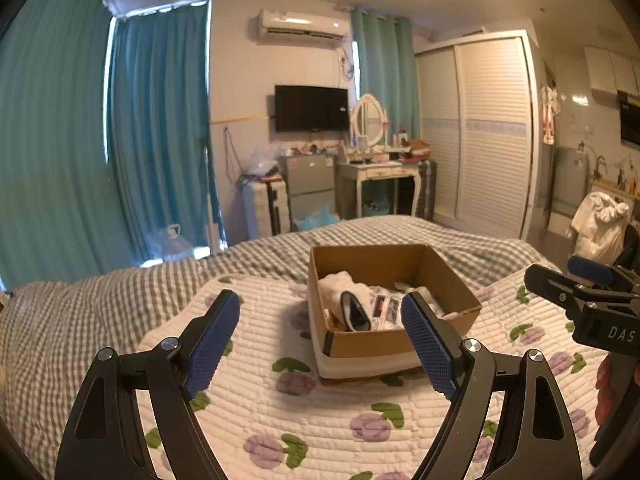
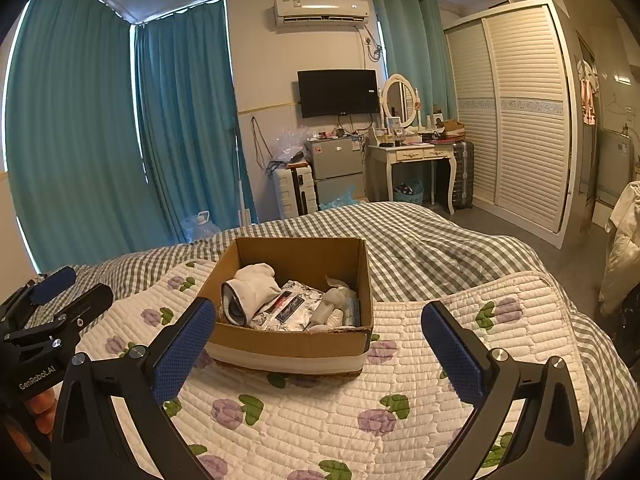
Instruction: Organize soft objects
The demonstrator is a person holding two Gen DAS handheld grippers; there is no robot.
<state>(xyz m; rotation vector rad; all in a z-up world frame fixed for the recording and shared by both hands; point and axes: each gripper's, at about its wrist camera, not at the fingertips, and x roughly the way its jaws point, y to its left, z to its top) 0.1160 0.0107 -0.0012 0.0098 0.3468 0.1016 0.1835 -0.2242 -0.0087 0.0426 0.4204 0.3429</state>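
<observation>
White letters "DAS" are printed on the right gripper (image 1: 592, 280) body; "GenRobot.AI" is printed on the left gripper (image 2: 56, 292) body.

**Open quilt up front, box walls block the sides**

Bare quilt (image 2: 304, 420) lies between both tongs and the cardboard box (image 2: 292, 344). Box top is open; its four walls block sideways entry. Inside, a white cloth roll (image 2: 256, 288) and packets (image 2: 288, 308) crowd the floor, gaps probably tight.
</observation>
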